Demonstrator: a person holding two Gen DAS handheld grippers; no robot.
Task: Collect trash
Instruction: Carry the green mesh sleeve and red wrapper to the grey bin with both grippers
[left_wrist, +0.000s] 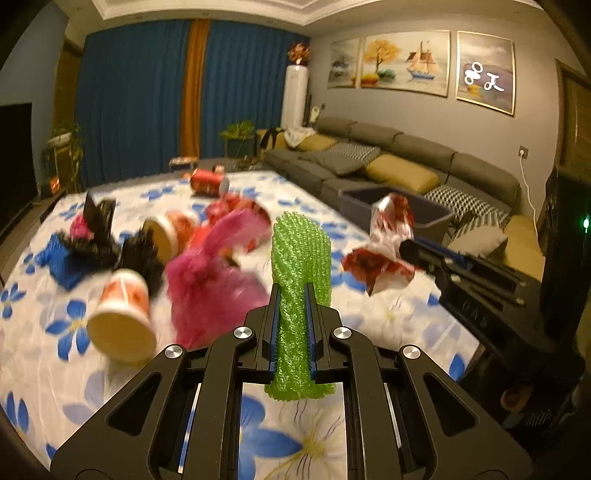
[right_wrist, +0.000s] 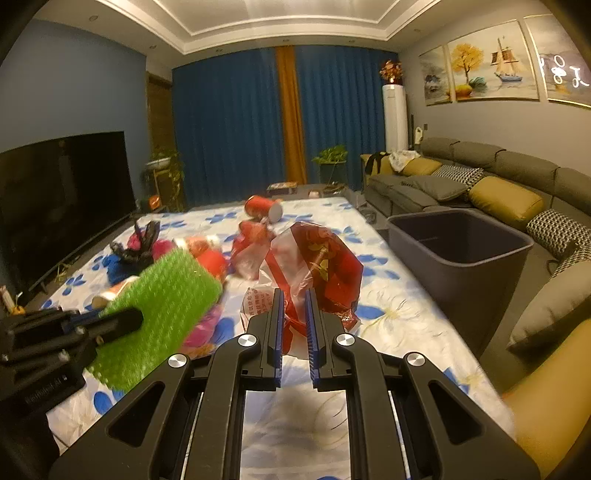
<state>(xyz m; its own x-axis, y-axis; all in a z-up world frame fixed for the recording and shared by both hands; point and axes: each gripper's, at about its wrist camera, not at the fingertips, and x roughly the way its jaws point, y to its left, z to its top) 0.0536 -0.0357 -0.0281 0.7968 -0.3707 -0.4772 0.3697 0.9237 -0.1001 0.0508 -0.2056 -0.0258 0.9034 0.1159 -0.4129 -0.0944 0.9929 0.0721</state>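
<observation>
My left gripper (left_wrist: 292, 291) is shut on a green foam net sleeve (left_wrist: 301, 258), held above the flowered tablecloth (left_wrist: 391, 317); the sleeve also shows in the right wrist view (right_wrist: 162, 314). My right gripper (right_wrist: 294, 295) is shut on a red and clear plastic wrapper (right_wrist: 314, 266), which the left wrist view shows lifted off the table (left_wrist: 388, 243). A dark grey bin (right_wrist: 458, 251) stands off the table's right edge. Paper cups (left_wrist: 122, 317), a pink net (left_wrist: 207, 280), a red can (left_wrist: 207, 181) and black and blue scraps (left_wrist: 85, 251) lie on the table.
A grey sofa (right_wrist: 498, 184) with yellow cushions runs along the right wall behind the bin. A television (right_wrist: 62, 199) stands at the left. Blue curtains (right_wrist: 240, 122) and plants (right_wrist: 332, 158) are at the far end.
</observation>
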